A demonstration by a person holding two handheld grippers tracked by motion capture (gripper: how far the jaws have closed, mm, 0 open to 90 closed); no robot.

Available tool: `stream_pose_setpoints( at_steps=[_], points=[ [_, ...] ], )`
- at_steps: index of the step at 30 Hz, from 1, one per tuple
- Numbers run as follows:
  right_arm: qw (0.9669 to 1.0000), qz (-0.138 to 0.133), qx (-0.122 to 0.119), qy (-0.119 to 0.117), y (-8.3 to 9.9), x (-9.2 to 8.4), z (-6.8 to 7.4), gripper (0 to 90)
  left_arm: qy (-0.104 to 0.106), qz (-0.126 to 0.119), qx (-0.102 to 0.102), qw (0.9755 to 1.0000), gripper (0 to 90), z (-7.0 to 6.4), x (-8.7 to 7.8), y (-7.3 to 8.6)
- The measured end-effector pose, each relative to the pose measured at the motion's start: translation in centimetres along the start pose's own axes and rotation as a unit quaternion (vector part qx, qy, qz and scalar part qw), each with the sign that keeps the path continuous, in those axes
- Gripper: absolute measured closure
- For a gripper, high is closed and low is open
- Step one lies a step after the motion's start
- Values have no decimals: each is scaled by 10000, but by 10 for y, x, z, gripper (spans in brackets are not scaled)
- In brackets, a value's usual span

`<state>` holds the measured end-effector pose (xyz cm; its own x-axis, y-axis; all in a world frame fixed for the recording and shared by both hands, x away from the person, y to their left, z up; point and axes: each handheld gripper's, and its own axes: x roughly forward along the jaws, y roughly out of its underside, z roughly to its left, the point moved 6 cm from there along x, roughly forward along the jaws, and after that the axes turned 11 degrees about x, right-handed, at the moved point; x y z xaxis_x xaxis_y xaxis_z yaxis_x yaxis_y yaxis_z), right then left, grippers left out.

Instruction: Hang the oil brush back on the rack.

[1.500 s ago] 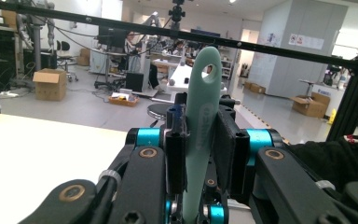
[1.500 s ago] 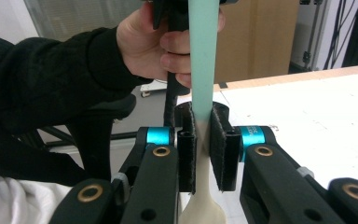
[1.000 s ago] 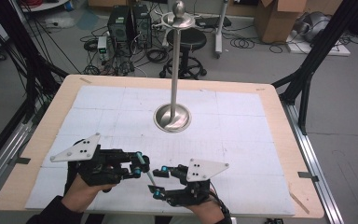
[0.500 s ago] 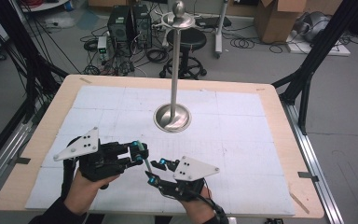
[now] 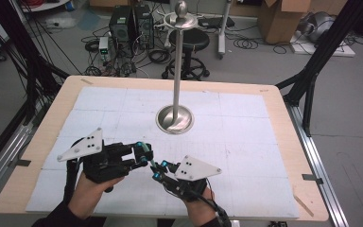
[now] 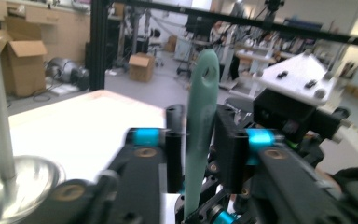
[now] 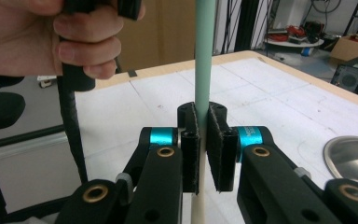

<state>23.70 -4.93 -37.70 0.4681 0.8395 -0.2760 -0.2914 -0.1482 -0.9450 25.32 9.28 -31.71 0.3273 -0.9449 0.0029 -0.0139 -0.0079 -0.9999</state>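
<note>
Right tongs point(image 7: 204, 135) clamp slim, smooth mint-green handle point(image 7: 204, 56).

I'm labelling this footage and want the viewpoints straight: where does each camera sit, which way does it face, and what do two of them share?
High view: above the person's side, looking forward and down on the table; both forearms, left gripper, right gripper.
Left gripper view: rides the left gripper, looking along its jaws at the green utensil handle, with the right gripper beyond.
Right gripper view: rides the right gripper, jaws shut on the handle; left hand above.
Shared: handle, metal stand base.
</note>
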Motion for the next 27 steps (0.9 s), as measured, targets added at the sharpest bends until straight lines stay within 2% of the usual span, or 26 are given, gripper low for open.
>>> stream_pose_setpoints(
  at_steps=[1,2,4,5,9,13,15,19,22,27],
  points=[
    [10000,22,1,-3,1,-2,-2,844,68,-64,-49,9999,517,0,-1,-1],
    [10000,26,44,-24,1,-3,-2,844,8,-174,-9,9998,484,1,-5,-3],
    [10000,12,47,-21,2,-5,-3,844,-4,-187,-5,9998,451,3,-8,-3],
    [10000,3,57,-20,2,-8,-6,844,-48,-186,-37,9998,338,4,-10,-3],
    [9999,2,85,-92,1,-12,-11,843,-80,-210,-91,9997,304,9,-20,1],
    [9995,1,185,-249,1,-14,-19,843,-205,-18,37,9998,273,15,-30,9],
    [9992,-15,223,-319,0,-15,-23,843,-323,56,78,9994,224,18,-34,14],
    [9981,-122,264,-551,-6,-15,-30,844,-440,84,83,9990,227,24,-44,22],
    [9960,-228,381,-775,-11,-14,-39,844,-534,98,55,9985,224,29,-51,29],
    [9938,-335,475,-951,-21,-13,-48,844,-726,223,148,9970,224,35,-62,41]
  ],
)
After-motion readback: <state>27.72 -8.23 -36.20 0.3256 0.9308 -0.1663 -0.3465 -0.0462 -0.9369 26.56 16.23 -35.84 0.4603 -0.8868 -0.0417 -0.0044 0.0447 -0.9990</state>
